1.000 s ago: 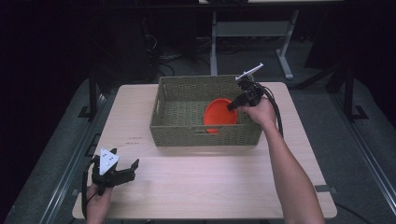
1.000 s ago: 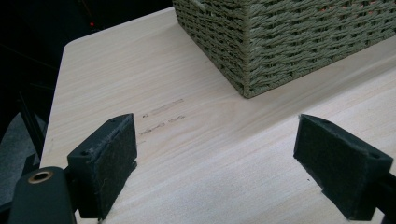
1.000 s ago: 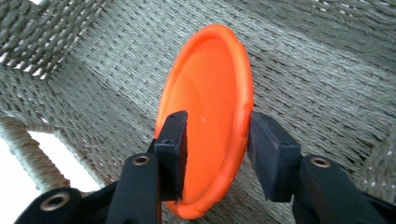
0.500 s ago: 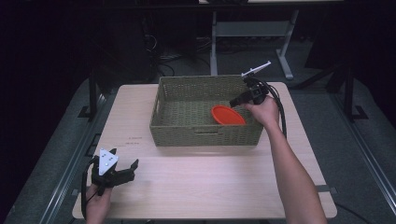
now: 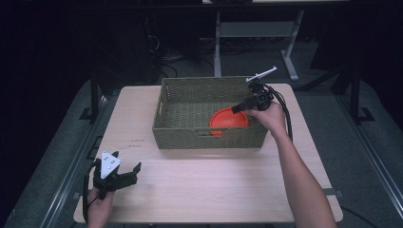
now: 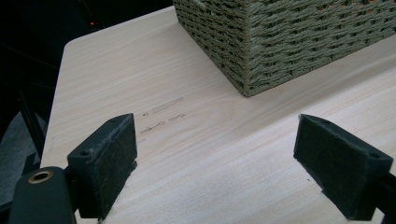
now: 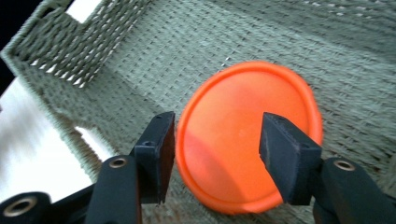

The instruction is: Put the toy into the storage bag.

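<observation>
So right now the orange plate [image 5: 229, 120] is lying flat on the floor of the woven basket [image 5: 209, 137], over toward the 4 o'clock corner of it in the high view. The basket sits a bit past the middle of the wooden table [image 5: 204, 190], toward 12 o'clock.

The right gripper [image 5: 236, 109] is reaching in over the basket's wall at about 2 o'clock from the table centre, angled down at the plate. In the right gripper view its jaws have just been opening and stand roughly halfway apart, with the plate [image 7: 247, 140] showing between and below them. The pads aren't pressing on it, so it's let go, not gripping. Can't tell if a pad still brushes the rim.

The left gripper [image 5: 127, 176] is way over at 8 o'clock near the table's front corner, well apart from the basket. In the left gripper view its jaws are spread wide with nothing between them, just bare tabletop [image 6: 210, 154] and the basket's corner [image 6: 261, 51] up at 1 o'clock.
</observation>
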Action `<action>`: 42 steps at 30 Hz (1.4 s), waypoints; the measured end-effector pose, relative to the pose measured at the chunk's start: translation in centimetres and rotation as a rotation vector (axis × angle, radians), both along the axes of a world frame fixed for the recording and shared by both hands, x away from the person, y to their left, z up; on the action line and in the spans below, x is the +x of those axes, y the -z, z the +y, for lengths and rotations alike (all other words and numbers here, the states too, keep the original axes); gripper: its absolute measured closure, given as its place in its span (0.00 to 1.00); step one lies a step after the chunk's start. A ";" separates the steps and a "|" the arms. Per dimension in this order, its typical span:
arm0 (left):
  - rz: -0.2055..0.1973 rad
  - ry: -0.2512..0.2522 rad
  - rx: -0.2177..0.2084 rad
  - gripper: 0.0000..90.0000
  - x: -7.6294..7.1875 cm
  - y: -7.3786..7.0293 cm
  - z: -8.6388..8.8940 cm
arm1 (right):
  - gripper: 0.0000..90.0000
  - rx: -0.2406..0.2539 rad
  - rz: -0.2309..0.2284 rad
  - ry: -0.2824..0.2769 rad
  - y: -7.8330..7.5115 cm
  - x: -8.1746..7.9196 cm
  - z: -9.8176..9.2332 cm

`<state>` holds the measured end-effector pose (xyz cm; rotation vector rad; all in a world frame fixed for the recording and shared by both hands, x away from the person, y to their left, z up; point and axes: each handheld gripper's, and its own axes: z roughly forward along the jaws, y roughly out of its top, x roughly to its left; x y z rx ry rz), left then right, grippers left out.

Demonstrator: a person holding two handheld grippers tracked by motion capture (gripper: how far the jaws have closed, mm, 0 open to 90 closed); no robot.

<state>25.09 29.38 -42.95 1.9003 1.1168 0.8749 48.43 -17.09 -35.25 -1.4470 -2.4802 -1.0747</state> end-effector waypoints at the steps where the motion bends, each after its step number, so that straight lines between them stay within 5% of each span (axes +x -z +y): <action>1: -0.003 0.001 0.000 0.14 0.0 0.0 0.0 | 0.49 0.007 0.008 0.001 0.0 -0.1 0.0; 20: 0.002 0.002 0.007 0.14 0.0 0.0 -0.1 | 0.41 0.060 0.003 -0.047 -0.6 -2.1 -1.2; 42: 0.002 -0.001 0.003 0.14 0.0 0.0 0.0 | 0.36 0.113 -0.062 -0.124 -2.1 -5.8 -1.9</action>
